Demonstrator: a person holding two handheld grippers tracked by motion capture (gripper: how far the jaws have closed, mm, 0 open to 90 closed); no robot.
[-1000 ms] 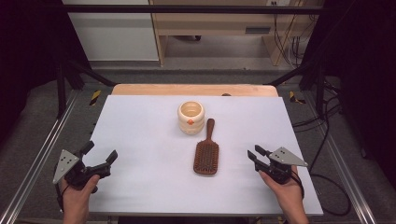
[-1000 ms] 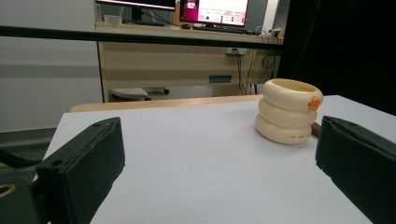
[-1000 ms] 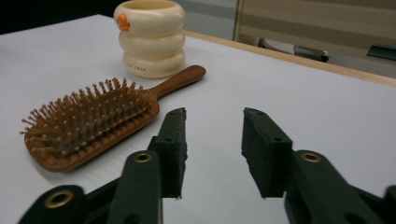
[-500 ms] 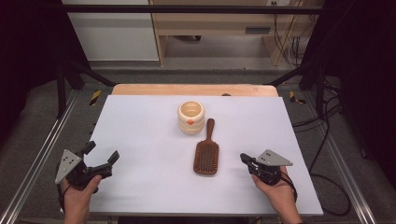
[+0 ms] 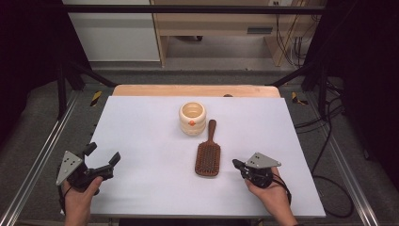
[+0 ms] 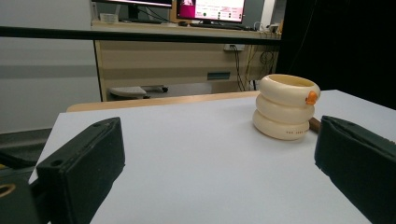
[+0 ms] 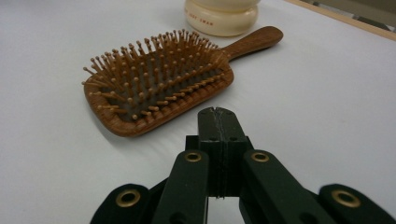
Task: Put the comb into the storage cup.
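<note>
L claw (image 5: 102, 155) jaws wide apart, R claw (image 5: 236, 164) closed, empty.

left gripper (image 6: 219, 177) jaws spread wide apart over the white table (image 6: 196, 154). cream ringed pot (image 6: 286, 106) with an orange dot sits ahead right, brown handle tip (image 6: 314, 124) just behind it.

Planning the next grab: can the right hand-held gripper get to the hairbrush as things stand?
Probably yes. The right hand-held gripper sits just beside the hairbrush head with bare table between them. Its jaws are shut, though, so they would need to open first.
</note>
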